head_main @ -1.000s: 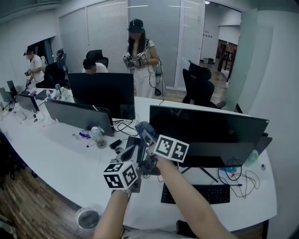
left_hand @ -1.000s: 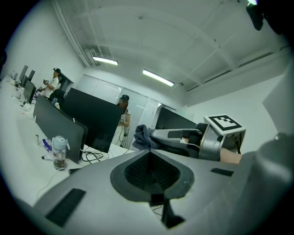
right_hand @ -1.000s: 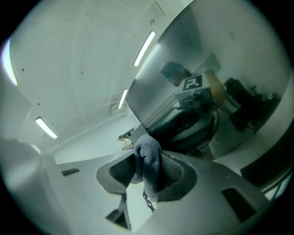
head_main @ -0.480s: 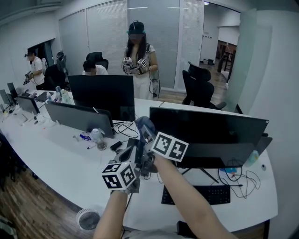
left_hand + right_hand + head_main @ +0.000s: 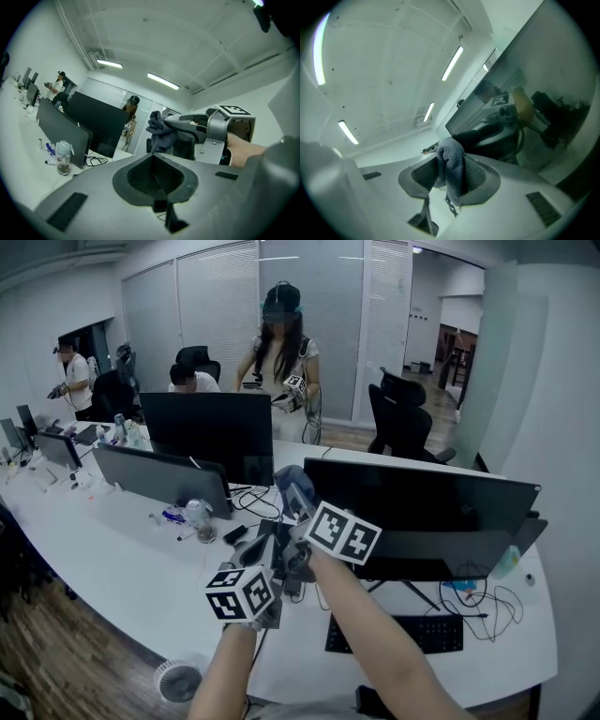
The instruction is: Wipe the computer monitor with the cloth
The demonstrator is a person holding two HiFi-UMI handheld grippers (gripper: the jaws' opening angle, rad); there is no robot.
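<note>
- A long white desk [image 5: 112,559], smooth and curving, runs away to the left of both grippers, over a wood-plank floor [image 5: 56,652].
- Three people are beyond the grippers: one standing far left [image 5: 70,381], one seated [image 5: 192,376], one standing centre [image 5: 279,362].
- The left gripper [image 5: 154,174] has its grey jaws pressed together with nothing between them.
- The right gripper [image 5: 451,180], just to its right, is clamped on one bunched, soft blue-grey cloth [image 5: 451,164].
- One flat, dark, glossy monitor [image 5: 422,512] stands just right of the raised cloth, with one black keyboard [image 5: 394,629] below it.

cloth [image 5: 451,164]: soft napped fabric | monitor [image 5: 422,512]: glossy, reflective screen | desk [image 5: 112,563]: smooth matt top
</note>
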